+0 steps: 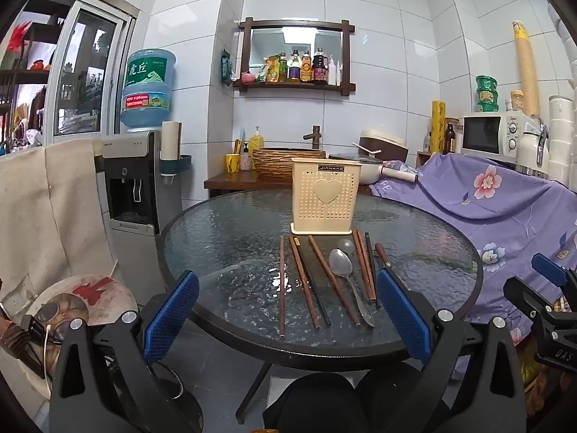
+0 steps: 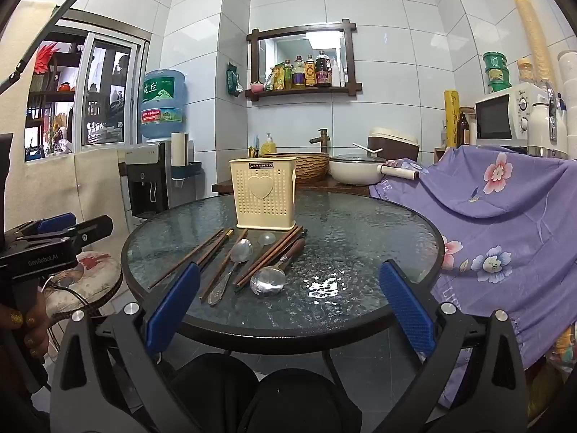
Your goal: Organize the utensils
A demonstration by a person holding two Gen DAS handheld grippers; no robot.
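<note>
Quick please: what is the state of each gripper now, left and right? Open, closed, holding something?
Left gripper: open, holding nothing.
Right gripper: open, holding nothing.

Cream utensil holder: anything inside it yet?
Nothing sticks up above the rim of the cream utensil holder. The chopsticks and spoons lie on the glass table. Its perforated walls hide the interior.

on our round glass table [image 1: 223, 238]: utensil holder [image 1: 325, 200] at the back; chopsticks [image 1: 281, 285] and spoons [image 1: 340, 262] before it.
</note>
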